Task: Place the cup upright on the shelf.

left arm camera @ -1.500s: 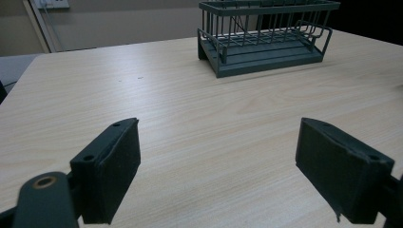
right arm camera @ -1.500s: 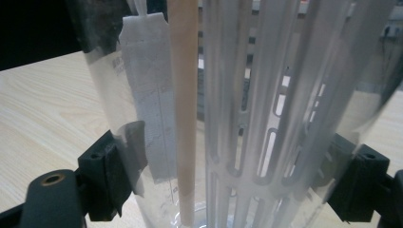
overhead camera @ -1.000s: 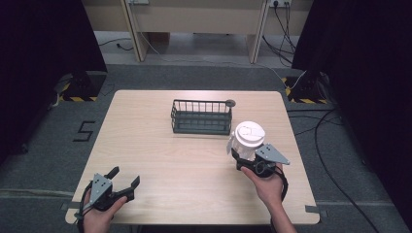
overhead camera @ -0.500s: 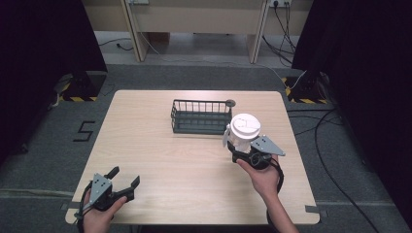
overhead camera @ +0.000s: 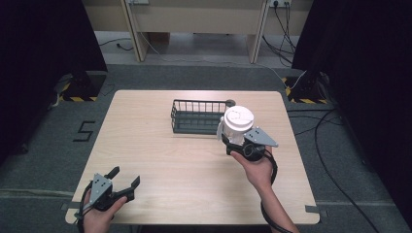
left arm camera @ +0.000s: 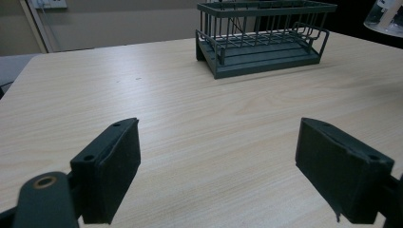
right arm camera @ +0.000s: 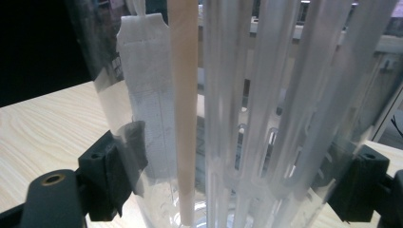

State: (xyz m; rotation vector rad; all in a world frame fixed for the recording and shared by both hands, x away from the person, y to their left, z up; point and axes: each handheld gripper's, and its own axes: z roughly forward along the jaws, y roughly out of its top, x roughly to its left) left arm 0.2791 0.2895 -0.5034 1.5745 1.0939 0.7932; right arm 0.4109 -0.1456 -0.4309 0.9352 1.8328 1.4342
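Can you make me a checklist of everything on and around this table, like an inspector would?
Surface: pale wood table, bare in front of the rack.
Job's things: clear ribbed container with a white lid, held above the table just right of the dark wire rack; the rack's inside looks empty.
Clutter: one small dark round thing at the rack's far right corner; too small to tell what.
Grippers: right gripper shut on the container's sides; left gripper open, low over the near left corner.
Cables: black cables on the floor at the right.
Surroundings: grey floor, black curtains on both sides, yellow-and-black striped bases.
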